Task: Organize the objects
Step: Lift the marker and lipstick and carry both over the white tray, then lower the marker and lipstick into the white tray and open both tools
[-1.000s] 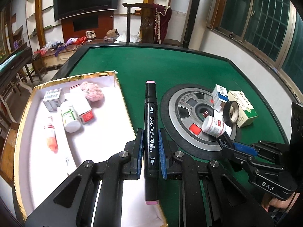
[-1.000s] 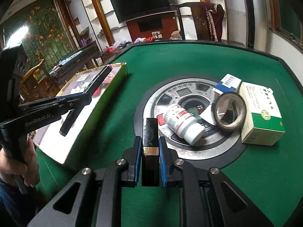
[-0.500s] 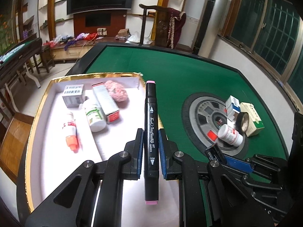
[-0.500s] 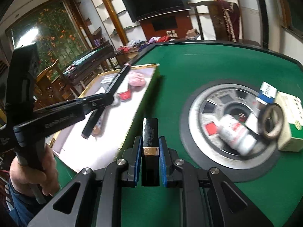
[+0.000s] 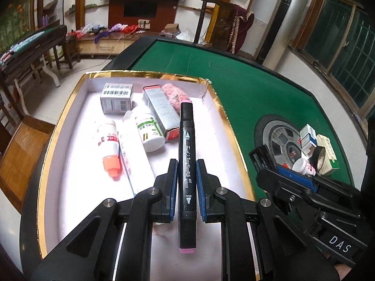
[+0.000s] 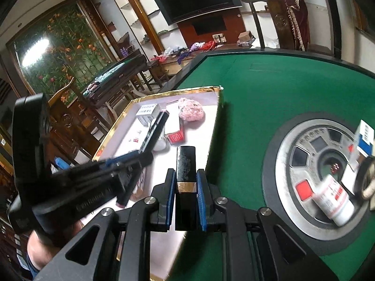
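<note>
My left gripper is shut on a black art marker with pink ends, held over the white gold-rimmed tray. The tray holds two small boxes, two white bottles, a tube and a pink fluffy ball. My right gripper is shut on a black lipstick tube with a gold band, hovering at the tray's right rim. In the right wrist view the left gripper shows at the left with the marker over the tray. The right gripper shows at the lower right of the left wrist view.
On the green felt table the round centre panel carries a white pill bottle, a tape roll, a blue-and-white box and a green-and-white box. A person's hand grips the left tool.
Both grippers have moved left toward the tray with their objects. The left one now hangs over the tray's middle; the right one has reached the tray's right rim from the centre panel.
</note>
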Tool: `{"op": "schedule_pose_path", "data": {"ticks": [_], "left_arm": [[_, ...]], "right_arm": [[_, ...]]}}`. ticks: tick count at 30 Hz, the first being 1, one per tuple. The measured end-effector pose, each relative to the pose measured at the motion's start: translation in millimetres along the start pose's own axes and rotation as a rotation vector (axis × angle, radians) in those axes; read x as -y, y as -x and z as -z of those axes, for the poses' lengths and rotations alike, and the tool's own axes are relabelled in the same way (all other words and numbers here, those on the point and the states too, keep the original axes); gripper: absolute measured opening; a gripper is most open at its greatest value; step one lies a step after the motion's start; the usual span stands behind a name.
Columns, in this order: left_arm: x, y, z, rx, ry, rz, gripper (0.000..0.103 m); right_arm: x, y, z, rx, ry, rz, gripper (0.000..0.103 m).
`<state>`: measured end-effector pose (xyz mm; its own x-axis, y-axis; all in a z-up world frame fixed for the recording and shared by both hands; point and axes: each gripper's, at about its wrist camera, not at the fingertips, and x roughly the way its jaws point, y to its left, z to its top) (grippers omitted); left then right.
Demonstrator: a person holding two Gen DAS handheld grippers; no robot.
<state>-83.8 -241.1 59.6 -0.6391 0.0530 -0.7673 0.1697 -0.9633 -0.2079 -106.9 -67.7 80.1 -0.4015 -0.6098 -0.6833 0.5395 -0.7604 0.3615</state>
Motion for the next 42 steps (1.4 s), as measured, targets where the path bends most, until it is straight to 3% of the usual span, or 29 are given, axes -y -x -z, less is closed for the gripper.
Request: {"op": "schedule_pose_path", "data": {"ticks": [26,42], "left_arm": [[-31.7,-24.9,3.4,-0.096,0.107,-0.007,0.015],[-39.3,-27.6,4.5,-0.115,0.140,-0.014,0.015]], "right_arm": [[-13.3,-80.9,-30.1,-0.144,0.020,0.072,0.016],[-17.8,-91.1,-27.4,-0.195,0.052,0.103,0.016]]}}
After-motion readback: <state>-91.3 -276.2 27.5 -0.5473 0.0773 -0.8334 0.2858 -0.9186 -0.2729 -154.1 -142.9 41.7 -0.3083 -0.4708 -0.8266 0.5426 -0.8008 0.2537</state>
